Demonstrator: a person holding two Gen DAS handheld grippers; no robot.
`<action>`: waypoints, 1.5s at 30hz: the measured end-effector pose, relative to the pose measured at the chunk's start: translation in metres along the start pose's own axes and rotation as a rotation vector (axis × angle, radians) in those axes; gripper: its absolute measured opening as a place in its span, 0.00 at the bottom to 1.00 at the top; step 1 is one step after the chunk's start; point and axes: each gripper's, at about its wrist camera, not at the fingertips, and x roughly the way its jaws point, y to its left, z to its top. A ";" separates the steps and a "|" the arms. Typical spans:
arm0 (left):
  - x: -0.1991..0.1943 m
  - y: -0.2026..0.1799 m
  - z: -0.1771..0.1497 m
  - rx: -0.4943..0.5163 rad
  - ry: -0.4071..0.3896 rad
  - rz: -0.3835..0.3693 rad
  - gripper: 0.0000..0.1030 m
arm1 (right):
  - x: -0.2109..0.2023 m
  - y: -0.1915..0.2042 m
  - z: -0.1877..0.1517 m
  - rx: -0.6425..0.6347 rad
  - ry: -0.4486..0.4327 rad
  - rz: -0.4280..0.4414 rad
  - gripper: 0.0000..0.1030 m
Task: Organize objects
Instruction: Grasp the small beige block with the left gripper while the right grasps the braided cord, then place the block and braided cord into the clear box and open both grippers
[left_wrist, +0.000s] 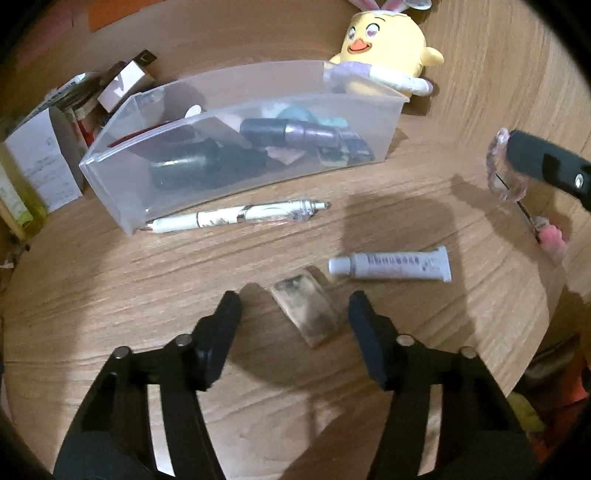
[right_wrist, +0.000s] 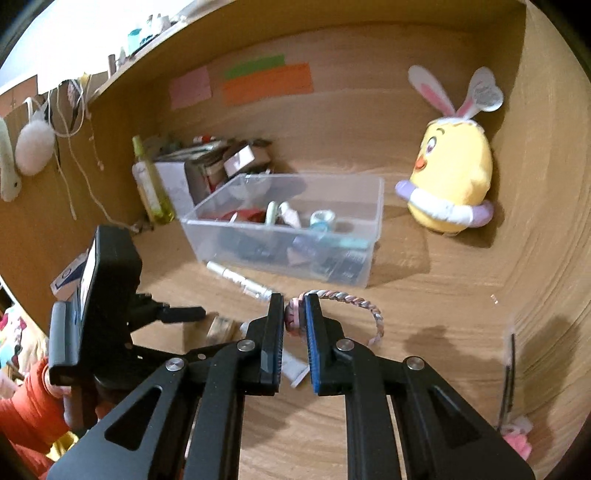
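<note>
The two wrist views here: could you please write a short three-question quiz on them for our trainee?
1. True or false: the left gripper is shut on the eraser.
2. What does the right gripper hold? A) pen B) braided bracelet C) tube
3. Fill in: the pen lies on the desk just in front of the clear ____.

Key:
1. False; its jaws are open around the eraser.
2. B, the braided bracelet.
3. bin.
</note>
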 end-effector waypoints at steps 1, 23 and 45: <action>0.000 0.001 0.001 -0.004 -0.004 -0.001 0.43 | 0.000 -0.001 0.001 0.004 -0.003 -0.002 0.10; -0.061 0.060 0.029 -0.151 -0.202 0.007 0.22 | 0.043 -0.004 0.072 -0.004 -0.041 0.001 0.10; -0.038 0.108 0.126 -0.203 -0.250 0.062 0.22 | 0.169 0.002 0.099 -0.099 0.193 -0.067 0.10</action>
